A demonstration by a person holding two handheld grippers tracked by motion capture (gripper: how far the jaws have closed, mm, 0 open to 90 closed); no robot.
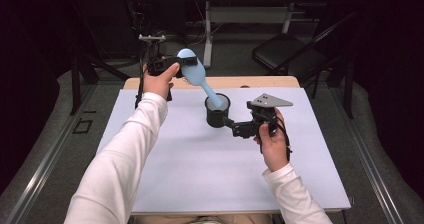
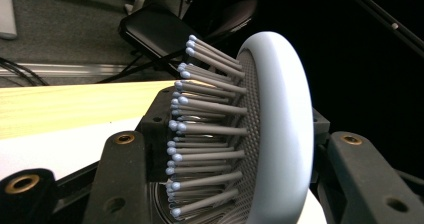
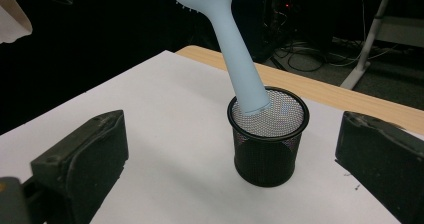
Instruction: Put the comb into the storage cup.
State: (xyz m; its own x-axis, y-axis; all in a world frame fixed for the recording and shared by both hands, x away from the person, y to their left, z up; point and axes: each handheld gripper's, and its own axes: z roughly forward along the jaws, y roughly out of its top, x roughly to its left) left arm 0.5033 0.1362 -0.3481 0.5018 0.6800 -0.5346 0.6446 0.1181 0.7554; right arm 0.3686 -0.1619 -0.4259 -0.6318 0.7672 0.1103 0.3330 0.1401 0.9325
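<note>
One hairbrush (image 1: 194, 70) in left hand-held gripper (image 1: 176, 63).

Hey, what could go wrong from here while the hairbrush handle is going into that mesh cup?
The blue hairbrush is tilted, its handle tip at the rim of the black mesh cup, so pushing down might tip or slide the cup. The right gripper is open, its fingers either side of the cup and apart from it, so the cup isn't steadied. The left gripper holds the brush head across the bristles, which may let it twist.
</note>
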